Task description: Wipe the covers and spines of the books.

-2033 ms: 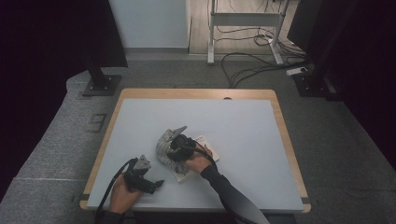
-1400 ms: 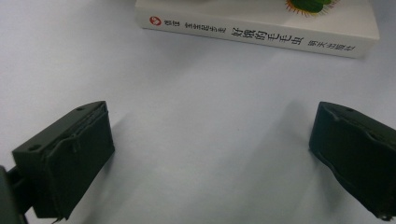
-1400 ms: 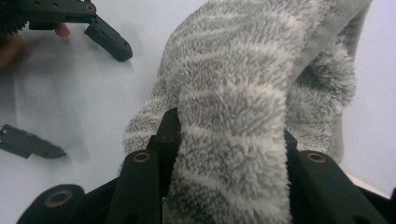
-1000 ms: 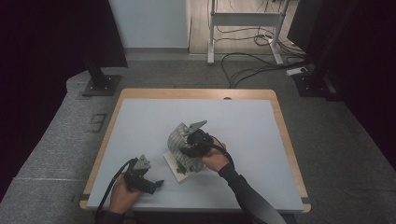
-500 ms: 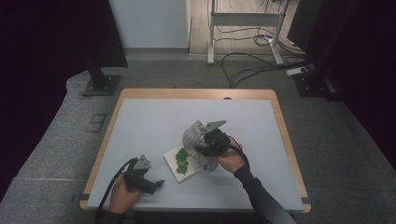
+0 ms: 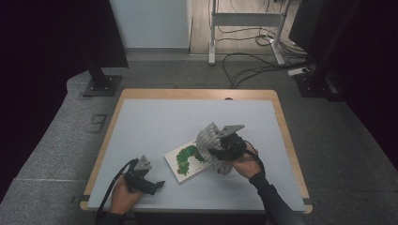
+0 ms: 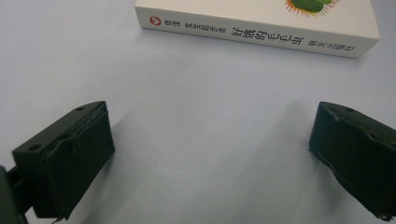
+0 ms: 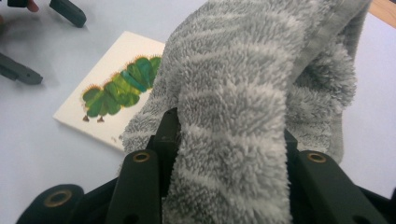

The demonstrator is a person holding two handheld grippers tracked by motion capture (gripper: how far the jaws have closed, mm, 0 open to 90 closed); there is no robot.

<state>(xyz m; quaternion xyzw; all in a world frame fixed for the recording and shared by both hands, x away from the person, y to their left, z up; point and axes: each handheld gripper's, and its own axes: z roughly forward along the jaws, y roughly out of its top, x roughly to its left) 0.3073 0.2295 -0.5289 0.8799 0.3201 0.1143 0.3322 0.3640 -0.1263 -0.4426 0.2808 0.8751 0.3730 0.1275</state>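
right tool (image 6: pixel 220 151): clamped on grey striped towel (image 8: pixel 243 93), lifted partly off picture book (image 6: pixel 186 160) | left tool (image 6: pixel 152 185): wide, empty, on tabletop (image 6: pixel 155 122), book spine just ahead, crosswise

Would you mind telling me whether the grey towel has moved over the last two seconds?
Yes. The right gripper has dragged the towel rightwards, toward the table's right edge, uncovering the book.
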